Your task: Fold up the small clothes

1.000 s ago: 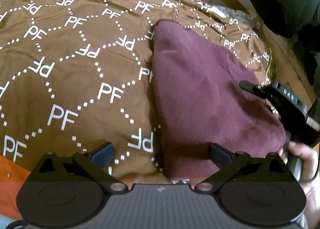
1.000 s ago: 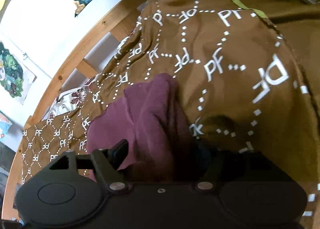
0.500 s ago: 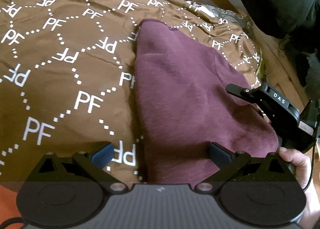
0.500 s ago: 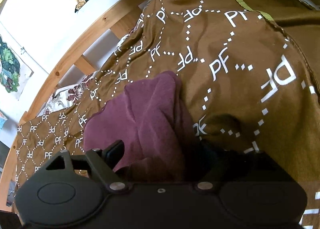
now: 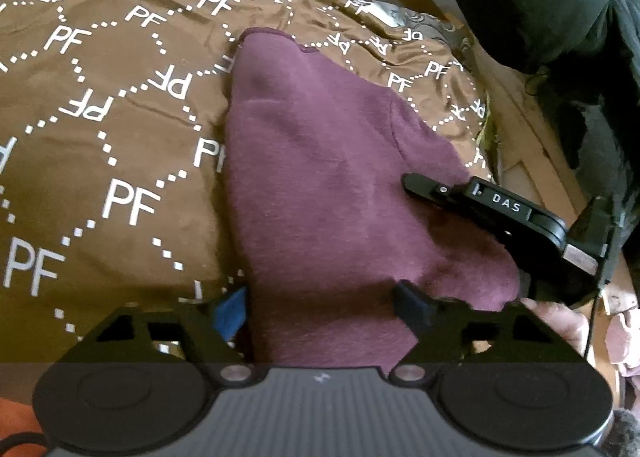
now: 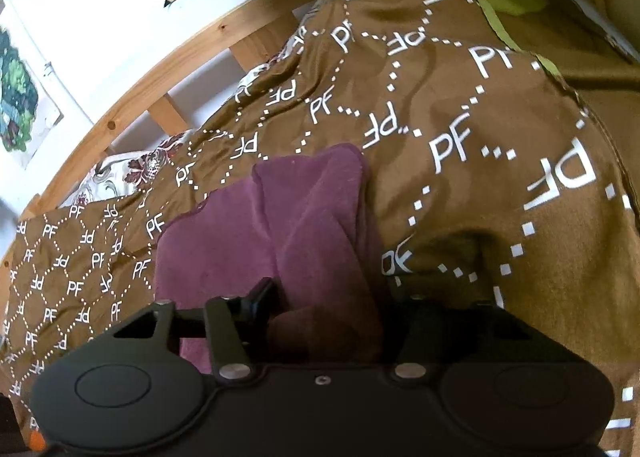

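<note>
Garment: maroon, lies on the bed.
Left gripper: fingers closing, straddling the near hem, not yet clamped.
Right gripper: fingers closing around a bunched edge; we cannot tell if pinched.
Tip: we pinch both corners fully before lifting.

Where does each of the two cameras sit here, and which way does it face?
Left wrist: on the left gripper, looking down along its fingers over the maroon garment on the brown PF bedspread; its jaws, just closing, straddle the near edge. The right gripper and a hand show at right.
Right wrist: on the right gripper, facing the wooden bed frame; jaws just closing around a fold of the garment.
Shared: garment, bedspread.
</note>
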Motion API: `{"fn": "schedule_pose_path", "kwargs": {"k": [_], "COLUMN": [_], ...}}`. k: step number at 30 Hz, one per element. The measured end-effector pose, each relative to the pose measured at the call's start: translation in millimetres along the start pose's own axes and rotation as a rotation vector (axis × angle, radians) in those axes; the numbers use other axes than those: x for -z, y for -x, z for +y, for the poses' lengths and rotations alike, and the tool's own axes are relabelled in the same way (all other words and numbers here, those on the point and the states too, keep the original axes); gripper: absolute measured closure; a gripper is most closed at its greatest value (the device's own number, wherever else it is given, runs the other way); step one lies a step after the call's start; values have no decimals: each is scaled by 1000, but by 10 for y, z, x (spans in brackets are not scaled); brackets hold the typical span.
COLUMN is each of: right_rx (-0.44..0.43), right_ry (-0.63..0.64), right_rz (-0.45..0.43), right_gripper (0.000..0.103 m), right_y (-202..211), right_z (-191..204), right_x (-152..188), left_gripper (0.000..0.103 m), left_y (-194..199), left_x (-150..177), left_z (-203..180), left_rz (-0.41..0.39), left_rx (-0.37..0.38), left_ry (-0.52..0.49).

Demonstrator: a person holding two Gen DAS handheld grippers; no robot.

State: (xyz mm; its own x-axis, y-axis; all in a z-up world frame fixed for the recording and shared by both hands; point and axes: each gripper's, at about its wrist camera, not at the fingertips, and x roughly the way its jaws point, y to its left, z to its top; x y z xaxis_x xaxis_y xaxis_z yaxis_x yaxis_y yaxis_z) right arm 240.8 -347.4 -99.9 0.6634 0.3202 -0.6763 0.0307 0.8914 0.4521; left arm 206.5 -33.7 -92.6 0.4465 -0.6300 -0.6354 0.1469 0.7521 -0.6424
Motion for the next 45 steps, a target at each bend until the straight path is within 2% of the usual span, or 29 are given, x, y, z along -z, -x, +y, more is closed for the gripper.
{"fn": "schedule_pose_path", "kwargs": {"k": [1,3,6,12,17,20,23,27,31,34,36,41,45], "right_rx": [2,7,12,12,-15,-56,-95,-123,-123,-101,-85,-53,-13], "right_ry": [14,43,133,357,483,527,577,623,641,630,618,573,568], "right_rz": [-1,-16,-65,-188,-307,-372,-422,-418,-351,-295,-268,-236,-219], "right_gripper": [57,65,72,76,77,77,77,77,77,77,77,77,77], "right_y": [5,40,137,353,432,377,253,-73,-472,-640,-680,-605,-506], "right_z": [18,85,235,669,1051,1279,1509,1769,1880,1825,1750,1659,1620], "right_x": [4,24,62,215,230,158,65,-2,43,102,126,186,261], "left_gripper": [45,57,65,68,68,68,67,66,66,65,65,64,60], "left_y": [18,87,202,535,797,880,887,808,680,591,572,510,471], "left_x": [0,-3,-13,-25,-26,-68,-204,-453,-595,-581,-510,-363,-332], "left_z": [-12,-55,-183,-485,-648,-641,-533,-210,104,250,250,83,40], "left_rz": [-8,-35,-81,-233,-431,-526,-570,-538,-458,-387,-386,-377,-351], "left_rx": [-9,-22,-57,-177,-303,-364,-446,-488,-501,-506,-512,-563,-562], "left_ry": [-12,-54,-127,-307,-476,-517,-512,-379,-237,-180,-187,-318,-334]}}
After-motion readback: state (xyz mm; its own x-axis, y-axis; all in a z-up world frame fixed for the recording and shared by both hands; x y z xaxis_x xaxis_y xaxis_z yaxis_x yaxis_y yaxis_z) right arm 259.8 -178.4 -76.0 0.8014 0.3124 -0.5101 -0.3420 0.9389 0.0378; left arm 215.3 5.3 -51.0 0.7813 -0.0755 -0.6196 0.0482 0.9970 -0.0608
